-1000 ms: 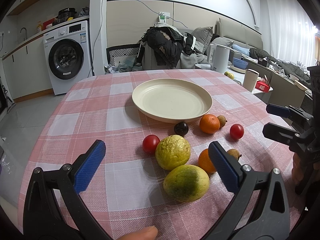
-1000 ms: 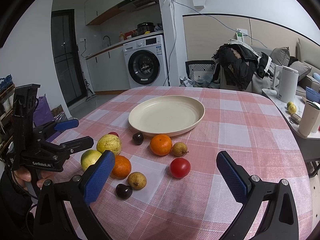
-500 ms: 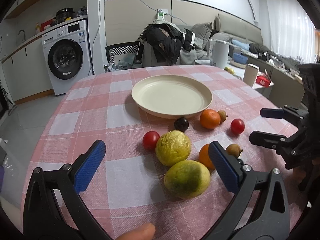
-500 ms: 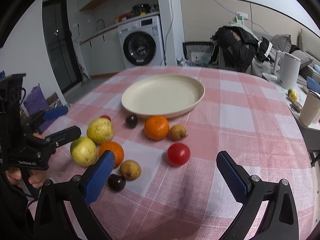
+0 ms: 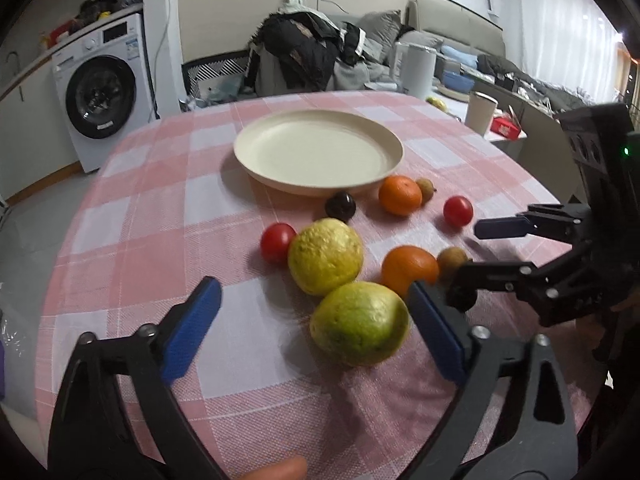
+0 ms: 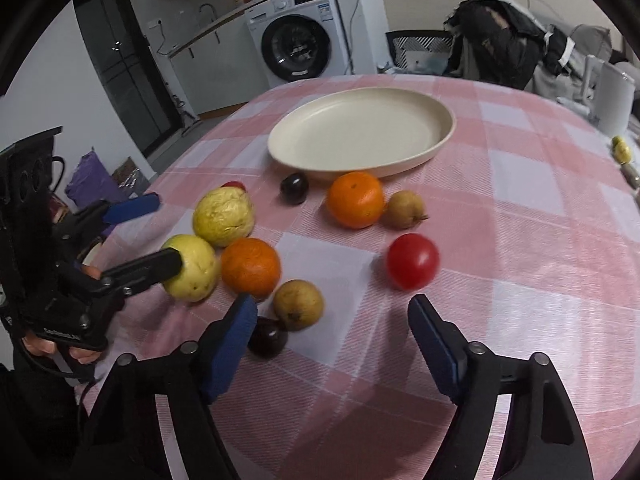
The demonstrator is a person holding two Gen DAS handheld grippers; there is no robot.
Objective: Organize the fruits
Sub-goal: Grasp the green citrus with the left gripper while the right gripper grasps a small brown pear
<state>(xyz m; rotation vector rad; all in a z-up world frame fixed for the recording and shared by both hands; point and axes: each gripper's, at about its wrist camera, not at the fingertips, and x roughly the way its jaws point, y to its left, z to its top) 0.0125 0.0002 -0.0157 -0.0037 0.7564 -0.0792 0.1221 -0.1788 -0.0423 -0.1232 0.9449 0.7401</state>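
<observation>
A cream plate [image 5: 316, 152] [image 6: 360, 132] sits bare on the pink checked tablecloth. In front of it lie loose fruits: two yellow-green guavas [image 5: 360, 322] [image 5: 325, 256], two oranges [image 5: 400, 195] [image 6: 251, 266], two red tomatoes [image 5: 458, 211] [image 6: 412, 261], dark plums [image 6: 294, 188] [image 6: 267, 338] and small brown fruits [image 6: 298, 304] [image 6: 402, 209]. My left gripper [image 5: 316, 332] is open, low over the table, its jaws on either side of the near guava. My right gripper [image 6: 332, 344] is open, just short of the red tomato and the brown fruit. Neither holds anything.
A washing machine [image 5: 102, 96] stands beyond the table at the left. A chair piled with dark clothes [image 5: 308, 52] stands behind the table. A white kettle [image 5: 418, 70] and a paper cup [image 5: 480, 114] sit on a side table at the right.
Both grippers have moved forward and down toward the fruits. The left gripper now straddles the near guava; the right gripper has closed in on the tomato. Both remain open.
</observation>
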